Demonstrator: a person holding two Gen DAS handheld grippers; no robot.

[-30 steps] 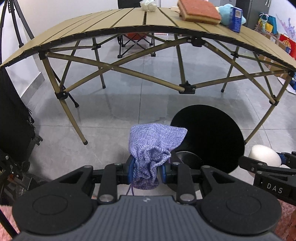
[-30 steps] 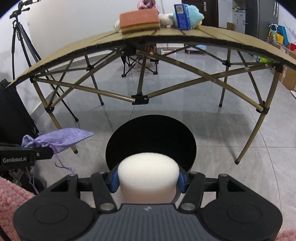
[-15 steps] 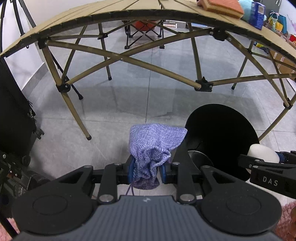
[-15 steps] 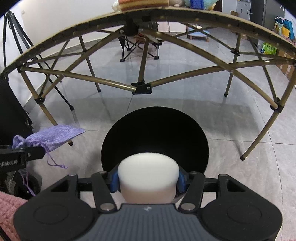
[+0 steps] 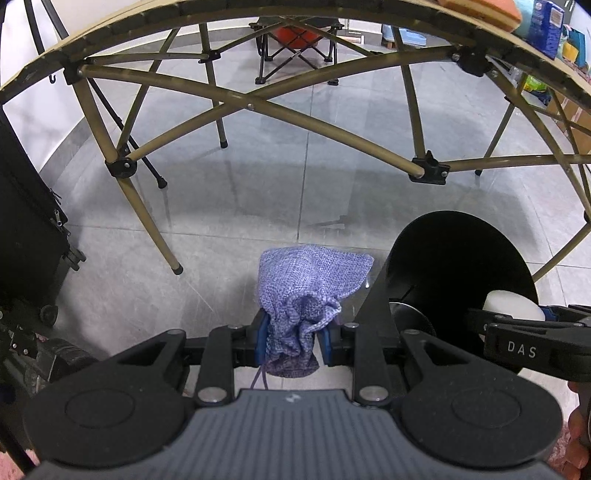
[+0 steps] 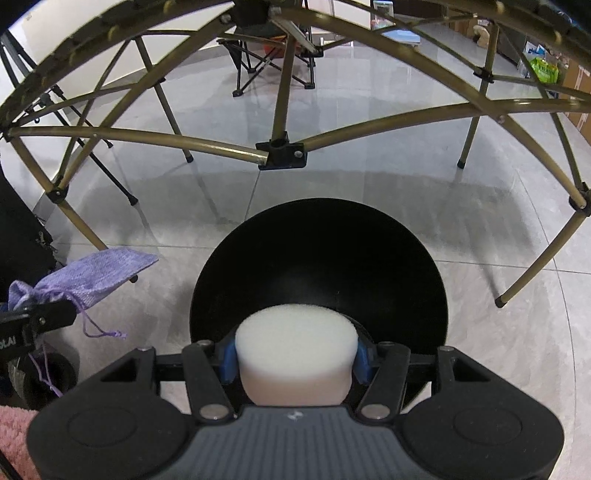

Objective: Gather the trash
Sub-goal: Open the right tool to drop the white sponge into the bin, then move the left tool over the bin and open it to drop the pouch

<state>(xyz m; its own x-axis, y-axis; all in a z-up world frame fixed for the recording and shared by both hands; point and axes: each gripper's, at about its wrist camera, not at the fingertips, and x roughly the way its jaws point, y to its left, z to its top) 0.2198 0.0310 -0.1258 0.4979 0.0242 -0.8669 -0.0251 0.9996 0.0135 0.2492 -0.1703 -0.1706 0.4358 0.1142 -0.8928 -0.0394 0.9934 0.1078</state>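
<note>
My left gripper (image 5: pixel 293 338) is shut on a purple knitted drawstring pouch (image 5: pixel 308 284), pinched at its gathered neck, above the grey tiled floor and left of the black round bin (image 5: pixel 458 273). The white round sponge (image 6: pixel 297 354) is held by my right gripper (image 6: pixel 296 356), which is shut on it just over the near rim of the bin (image 6: pixel 317 266). In the left wrist view the right gripper (image 5: pixel 524 325) shows at the right edge with the sponge (image 5: pixel 511 304) over the bin's opening. The pouch (image 6: pixel 92 275) and left gripper (image 6: pixel 22 325) appear at the left of the right wrist view.
A folding table with tan crossed legs (image 5: pixel 247 107) stands just beyond the bin; its top carries a blue carton (image 5: pixel 546 26) and an orange sponge (image 5: pixel 480 7). A black case (image 5: pixel 26 229) stands at the left. A folding chair (image 6: pixel 273 55) sits beyond the table.
Both grippers have sunk and moved forward toward the bin, which now looks larger and closer; the table top has slid to the upper edge. Both grips are unchanged.
</note>
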